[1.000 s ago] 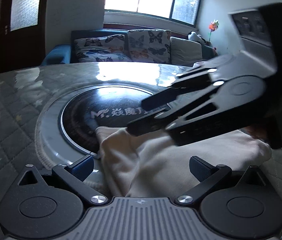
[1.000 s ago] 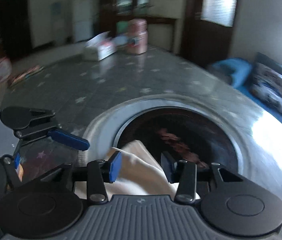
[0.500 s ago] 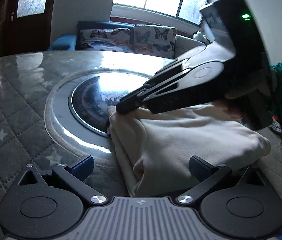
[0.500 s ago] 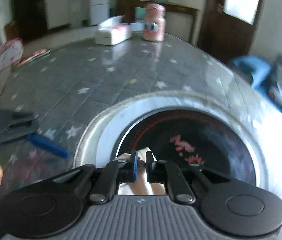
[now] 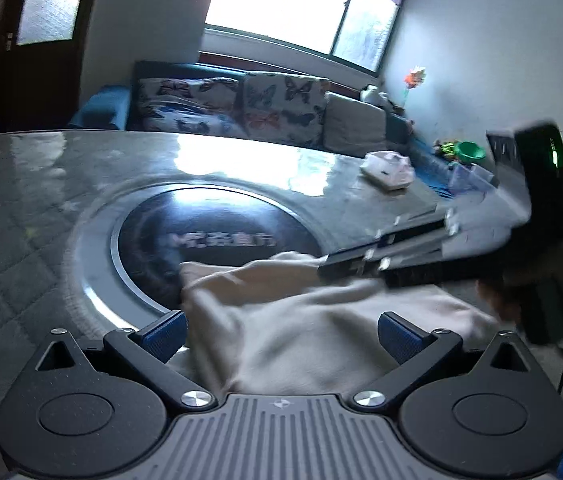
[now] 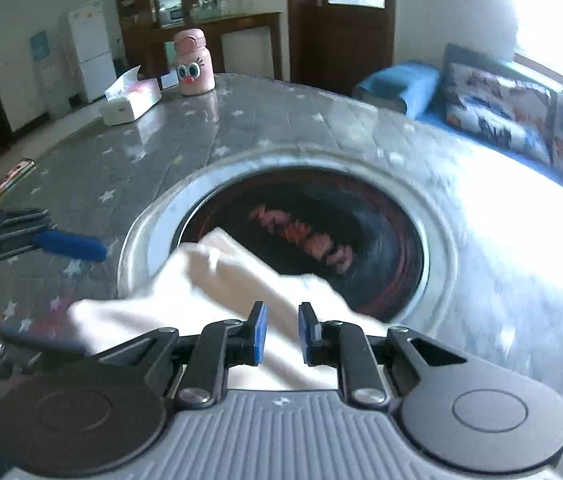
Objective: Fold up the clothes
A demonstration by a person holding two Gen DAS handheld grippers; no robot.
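A cream garment (image 5: 293, 320) lies folded on the table, its far corner over the black round cooktop (image 5: 217, 236). My left gripper (image 5: 281, 334) is open, its blue pads on either side of the cloth's near edge. My right gripper (image 6: 281, 334) hovers just above the cream garment (image 6: 217, 280) with its pads a narrow gap apart and nothing held between them. It shows in the left wrist view (image 5: 361, 266) at the cloth's right side, blurred. The left gripper's blue finger (image 6: 69, 244) shows at the left of the right wrist view.
A pink bottle (image 6: 193, 64) and a tissue box (image 6: 129, 98) stand at the table's far side. A white packet (image 5: 387, 168) lies near the table's right edge. A sofa with butterfly cushions (image 5: 241, 108) stands beyond the table.
My right gripper pinched the cloth's far corner, then let go and drew back to the right, its pads now slightly apart. The cloth's corner has dropped. My left gripper stayed open.
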